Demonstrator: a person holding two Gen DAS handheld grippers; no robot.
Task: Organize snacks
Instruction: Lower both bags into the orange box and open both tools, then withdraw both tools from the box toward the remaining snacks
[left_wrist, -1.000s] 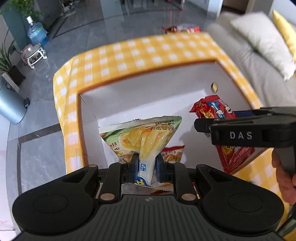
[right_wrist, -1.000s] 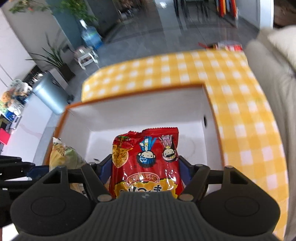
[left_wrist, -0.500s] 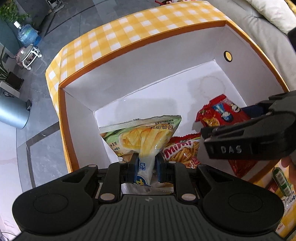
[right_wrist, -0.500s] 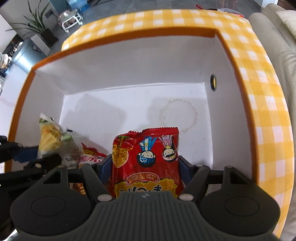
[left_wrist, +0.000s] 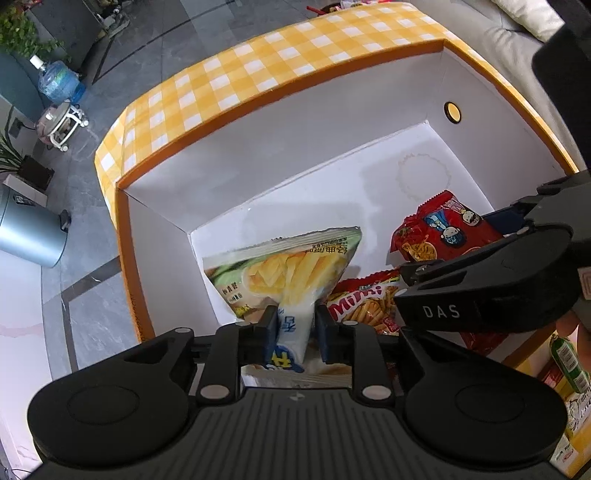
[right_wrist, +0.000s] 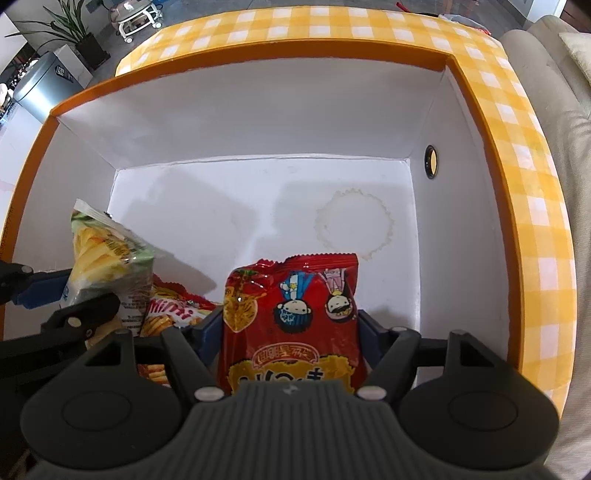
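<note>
My left gripper (left_wrist: 295, 325) is shut on a yellow-green chip bag (left_wrist: 288, 266) and holds it inside the white box with the yellow checked rim (left_wrist: 280, 59). My right gripper (right_wrist: 291, 325) is shut on a red noodle-snack bag (right_wrist: 291, 306), also inside the box (right_wrist: 517, 155), to the right of the left one. The chip bag shows at the left of the right wrist view (right_wrist: 107, 254). The red bag shows in the left wrist view (left_wrist: 447, 232). A red Mimi snack bag (left_wrist: 365, 299) lies on the box floor between them.
The far and right part of the box floor (right_wrist: 351, 221) is bare white with a ring stain. A grey bin (left_wrist: 26, 229) and a water bottle (left_wrist: 59, 81) stand on the floor to the left. A sofa (right_wrist: 576, 147) is at the right. More snacks (left_wrist: 565, 362) lie outside the box.
Both grippers have gone down into the box with their bags. The box walls fill more of each view and the Mimi bag on the floor has come into sight.
</note>
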